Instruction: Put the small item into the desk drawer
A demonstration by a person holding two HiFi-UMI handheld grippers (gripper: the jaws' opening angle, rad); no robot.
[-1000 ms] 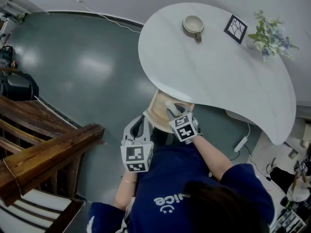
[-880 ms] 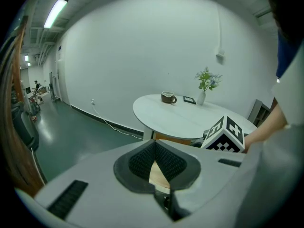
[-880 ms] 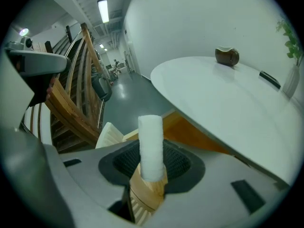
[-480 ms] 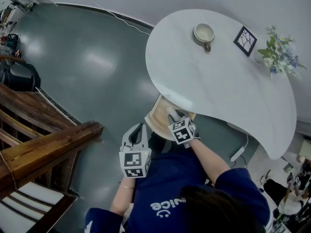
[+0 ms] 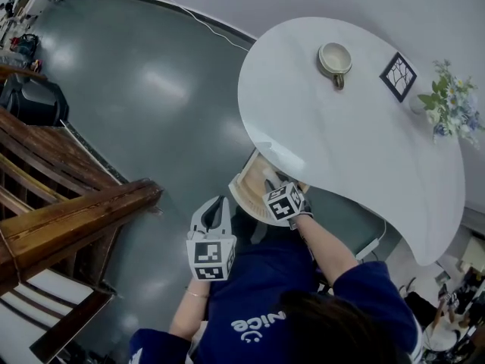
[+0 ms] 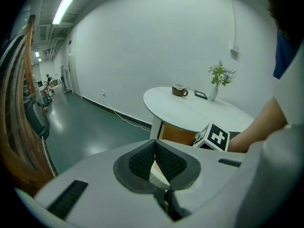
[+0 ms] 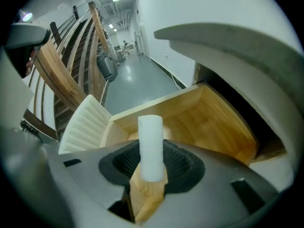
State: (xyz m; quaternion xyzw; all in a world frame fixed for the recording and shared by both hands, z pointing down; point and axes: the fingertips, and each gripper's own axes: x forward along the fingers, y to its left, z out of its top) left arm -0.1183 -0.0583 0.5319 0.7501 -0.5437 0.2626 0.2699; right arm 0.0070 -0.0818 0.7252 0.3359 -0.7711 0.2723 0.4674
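My right gripper is clenched on the small white cylinder. Its two black ribbed pads press on the lower half of the cylinder, and the upper half stands out past them. I hold it steeply downward over the light wooden drawer. The drawer is pulled out from under the white rounded table top. In the right gripper view the bare wooden floor of the drawer lies directly behind the cylinder. The cylinder is thus over the open drawer and in my grasp, not lying in it. The cream ribbed front panel of the drawer shows at the left of that view.

My left gripper is beside the drawer, near its front and clear of it. Its pads meet at the tips and there is nothing between them.

On the table top, well apart from the drawer, stand a beige ceramic mug and a small vase with pale flowers. A dark wooden stair railing is at my left side.
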